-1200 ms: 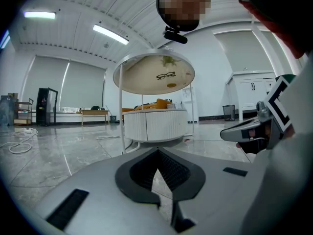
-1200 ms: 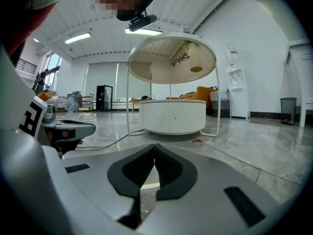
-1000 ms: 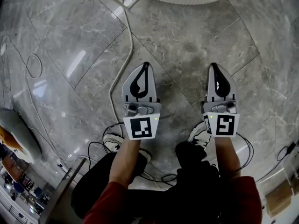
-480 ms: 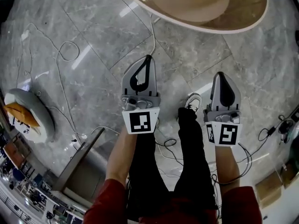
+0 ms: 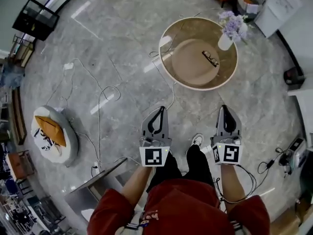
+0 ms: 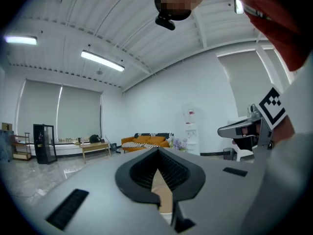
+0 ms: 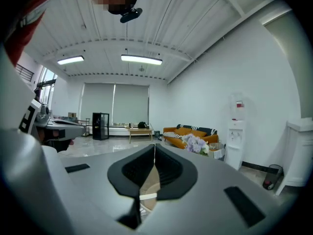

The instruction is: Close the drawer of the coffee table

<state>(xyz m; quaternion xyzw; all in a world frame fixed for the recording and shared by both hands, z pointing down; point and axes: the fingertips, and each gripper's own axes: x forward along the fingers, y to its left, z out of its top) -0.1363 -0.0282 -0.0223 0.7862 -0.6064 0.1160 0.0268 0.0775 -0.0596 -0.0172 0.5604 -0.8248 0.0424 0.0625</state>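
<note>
Thing: round coffee table (image 5: 188, 65), with a glossy brown wood top, a paler tan disc in its middle and a thin white rim.
Pose: upright, seen from almost straight above, so only the top shows.
Place: stands on the grey marble-tile floor (image 5: 112, 43), in the upper right-of-middle part of the head view.
Drawer: hidden under the top from this angle; open or closed cannot be told.

White cables (image 5: 99, 131) trail across the grey marble floor (image 5: 122, 28) past a round grey pouffe (image 5: 66, 143)
</note>
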